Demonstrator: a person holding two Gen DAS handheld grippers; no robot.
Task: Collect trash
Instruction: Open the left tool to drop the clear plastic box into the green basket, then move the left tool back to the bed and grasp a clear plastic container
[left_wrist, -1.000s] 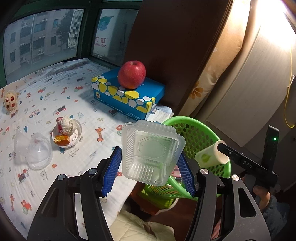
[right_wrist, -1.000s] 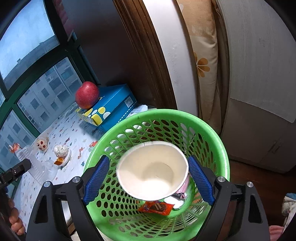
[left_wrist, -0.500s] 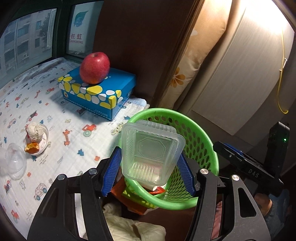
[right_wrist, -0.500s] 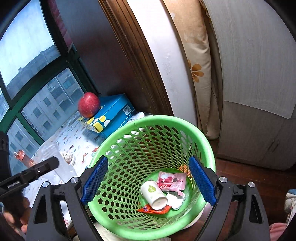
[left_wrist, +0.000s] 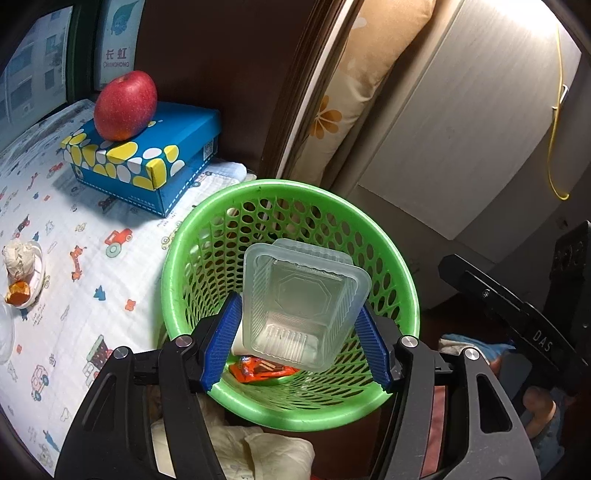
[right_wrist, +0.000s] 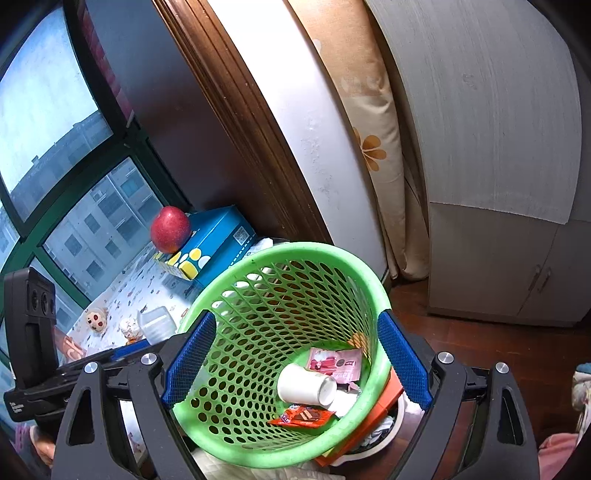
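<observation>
My left gripper (left_wrist: 297, 336) is shut on a clear plastic tray (left_wrist: 301, 306) and holds it over the mouth of the green mesh basket (left_wrist: 192, 236). My right gripper (right_wrist: 295, 358) is open and empty above the same basket (right_wrist: 236, 347). In the basket lie a white paper cup (right_wrist: 304, 384), a pink wrapper (right_wrist: 334, 363) and an orange-brown wrapper (right_wrist: 301, 416). The orange wrapper (left_wrist: 258, 369) also shows under the tray in the left wrist view.
A blue spotted box (left_wrist: 144, 155) with a red apple (left_wrist: 125, 105) stands on the printed cloth (left_wrist: 74, 295) left of the basket. A small dish with crumpled paper and peel (left_wrist: 22, 273) lies farther left. A curtain (right_wrist: 373, 147) and a cabinet (right_wrist: 498, 166) stand behind the basket.
My right gripper has opened and dropped the paper cup into the basket, then drawn back. My left gripper has carried the clear tray rightwards from the cloth to over the basket.
</observation>
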